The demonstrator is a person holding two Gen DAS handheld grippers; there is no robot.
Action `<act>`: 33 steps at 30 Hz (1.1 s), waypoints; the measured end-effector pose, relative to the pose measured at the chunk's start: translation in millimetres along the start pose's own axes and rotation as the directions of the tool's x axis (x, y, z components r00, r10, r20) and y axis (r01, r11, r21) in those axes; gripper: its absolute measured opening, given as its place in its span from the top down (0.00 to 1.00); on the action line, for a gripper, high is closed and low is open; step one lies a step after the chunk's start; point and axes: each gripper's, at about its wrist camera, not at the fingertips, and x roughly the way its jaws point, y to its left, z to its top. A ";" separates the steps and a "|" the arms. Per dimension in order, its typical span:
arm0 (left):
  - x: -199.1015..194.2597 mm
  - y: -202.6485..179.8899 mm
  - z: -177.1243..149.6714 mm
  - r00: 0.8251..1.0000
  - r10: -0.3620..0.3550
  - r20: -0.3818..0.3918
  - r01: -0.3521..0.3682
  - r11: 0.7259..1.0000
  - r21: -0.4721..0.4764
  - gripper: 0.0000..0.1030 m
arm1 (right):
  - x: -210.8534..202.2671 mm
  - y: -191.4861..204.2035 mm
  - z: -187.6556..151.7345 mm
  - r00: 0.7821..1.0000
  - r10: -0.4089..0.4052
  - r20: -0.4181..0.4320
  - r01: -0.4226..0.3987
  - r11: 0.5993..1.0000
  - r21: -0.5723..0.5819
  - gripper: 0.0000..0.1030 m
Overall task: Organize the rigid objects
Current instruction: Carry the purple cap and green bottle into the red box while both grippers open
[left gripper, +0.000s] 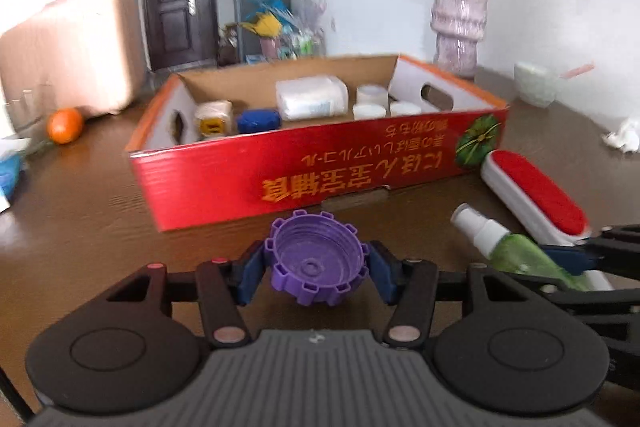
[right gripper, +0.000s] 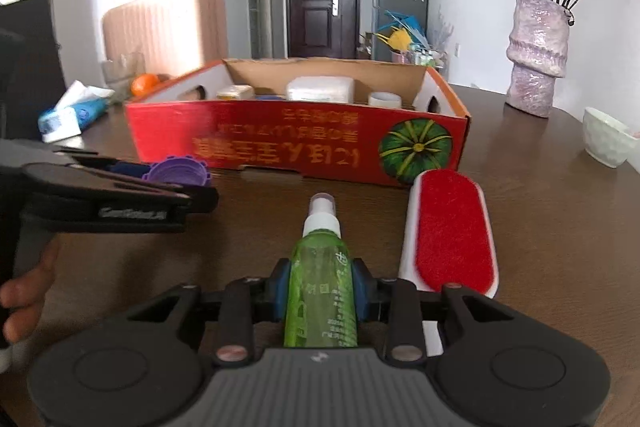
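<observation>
1. While both tools sit just short of the red box, each already has something between its pads: the left gripper is clamped on the purple cap, pads pressed against opposite sides of its toothed rim.
2. The right gripper is clamped across the green spray bottle, whose long axis runs straight ahead along the fingers, nozzle toward the box.
3. The box's open top lies directly ahead of both grippers, so I judge each load must rise over the near wall.
4. The lint brush lies on the table just right of the bottle, nearer the right hand.

Unreadable inverted script on red box
</observation>
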 end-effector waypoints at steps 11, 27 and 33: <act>-98.5 25.2 -58.5 0.998 0.066 0.006 -0.065 0.992 -0.106 0.46 | -66.8 42.9 -27.1 0.994 0.080 0.076 -0.079 0.997 -0.017 0.71; -99.6 55.0 23.9 0.983 0.037 0.179 -0.029 0.998 -0.047 0.46 | -93.0 7.8 31.1 0.980 0.086 0.181 -0.087 0.996 -0.003 0.71; -21.4 85.7 93.5 0.996 -0.012 0.090 0.018 0.998 -0.061 0.46 | -34.9 -39.0 118.6 0.981 0.109 0.158 -0.111 0.994 0.006 0.71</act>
